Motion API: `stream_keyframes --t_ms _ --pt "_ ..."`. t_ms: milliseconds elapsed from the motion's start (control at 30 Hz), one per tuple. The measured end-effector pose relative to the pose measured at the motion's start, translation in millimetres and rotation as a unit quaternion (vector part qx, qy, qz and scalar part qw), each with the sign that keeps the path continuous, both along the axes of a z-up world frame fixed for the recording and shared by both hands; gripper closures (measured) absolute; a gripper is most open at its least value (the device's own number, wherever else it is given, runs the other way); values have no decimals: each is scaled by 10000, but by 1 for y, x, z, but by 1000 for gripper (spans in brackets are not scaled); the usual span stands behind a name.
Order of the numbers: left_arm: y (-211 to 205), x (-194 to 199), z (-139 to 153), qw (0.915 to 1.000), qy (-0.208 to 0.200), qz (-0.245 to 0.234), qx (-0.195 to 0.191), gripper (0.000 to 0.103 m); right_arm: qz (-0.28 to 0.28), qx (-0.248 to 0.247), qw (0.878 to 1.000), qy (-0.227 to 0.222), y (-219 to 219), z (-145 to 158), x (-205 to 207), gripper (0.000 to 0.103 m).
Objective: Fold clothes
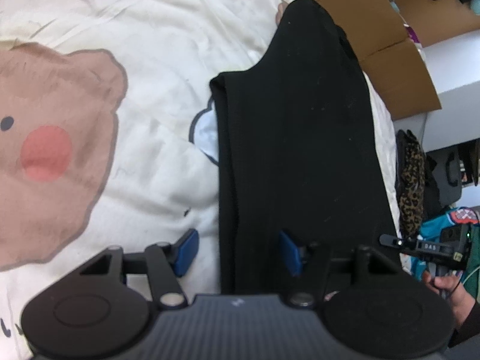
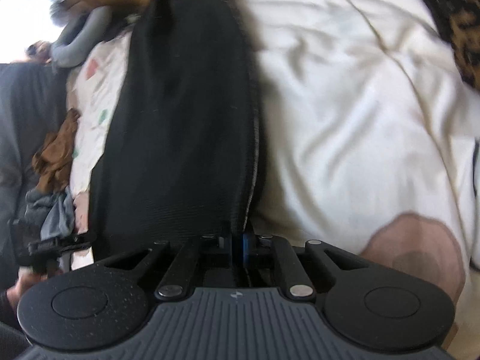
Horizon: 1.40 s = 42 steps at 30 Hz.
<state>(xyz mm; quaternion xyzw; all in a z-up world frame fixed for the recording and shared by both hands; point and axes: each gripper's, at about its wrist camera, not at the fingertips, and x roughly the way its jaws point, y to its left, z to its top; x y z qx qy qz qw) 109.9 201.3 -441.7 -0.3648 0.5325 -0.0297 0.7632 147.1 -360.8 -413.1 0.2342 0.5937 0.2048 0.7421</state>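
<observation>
Garment (image 1: 300,138) on bedspread (image 1: 150,45)

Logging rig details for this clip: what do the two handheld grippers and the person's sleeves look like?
Both the left gripper and right gripper have black linkage arms with silver pivot pins, blue finger pads, two round black discs and a ribbed grey body bearing a small white mark. A dark sleeve shows at the wrist.

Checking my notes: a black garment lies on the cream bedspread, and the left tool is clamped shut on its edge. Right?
Not quite. In the left wrist view the left tool is open, astride the edge of the black garment on the cream bedspread.
</observation>
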Motion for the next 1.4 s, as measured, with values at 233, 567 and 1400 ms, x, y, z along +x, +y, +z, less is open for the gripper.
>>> stream_keyframes --t_ms 233,567,1400 --pt "4 -3 -2 9999 -58 24 -114 41 -69 -162 9998 -12 -18 -4 5 63" --pt "15 -13 -9 9980 57 -20 -636 41 -87 622 9967 519 -22 -31 8 63" --pt "2 -5 -55 9724 27 132 -2330 52 -338 1371 9874 717 -14 -55 25 78"
